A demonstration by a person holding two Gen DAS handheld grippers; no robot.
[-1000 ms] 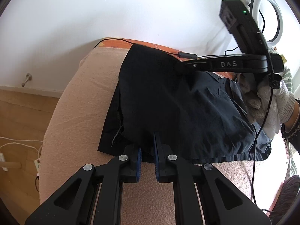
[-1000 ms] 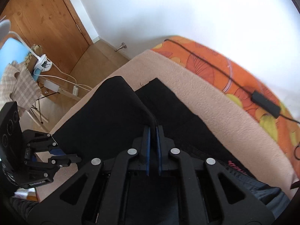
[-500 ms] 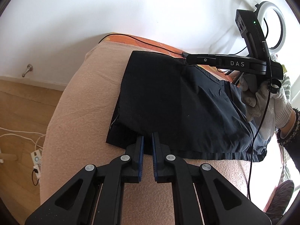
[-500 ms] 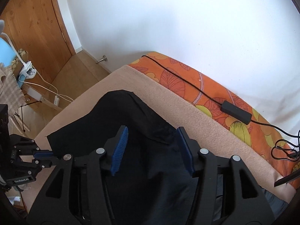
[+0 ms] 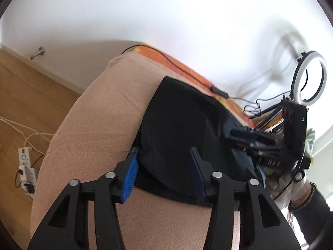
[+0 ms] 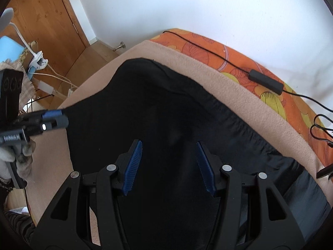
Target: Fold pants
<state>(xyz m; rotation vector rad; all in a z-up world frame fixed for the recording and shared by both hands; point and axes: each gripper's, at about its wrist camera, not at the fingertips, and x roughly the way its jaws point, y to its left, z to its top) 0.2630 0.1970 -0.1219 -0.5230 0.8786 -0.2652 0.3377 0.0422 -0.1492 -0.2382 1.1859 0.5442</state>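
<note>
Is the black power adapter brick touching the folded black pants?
Apart. The right wrist view shows the black adapter brick lying on the orange floral sheet, with a strip of beige blanket between it and the pants.

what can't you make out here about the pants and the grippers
- Pants, right wrist view: near end cut off by the bottom edge and hidden behind the right gripper; fold layers lost in black.
- Pants, left wrist view: right part hidden behind the blurred right gripper.
- Left gripper, right wrist view: blurred; jaws opening, gap unreadable.
</note>
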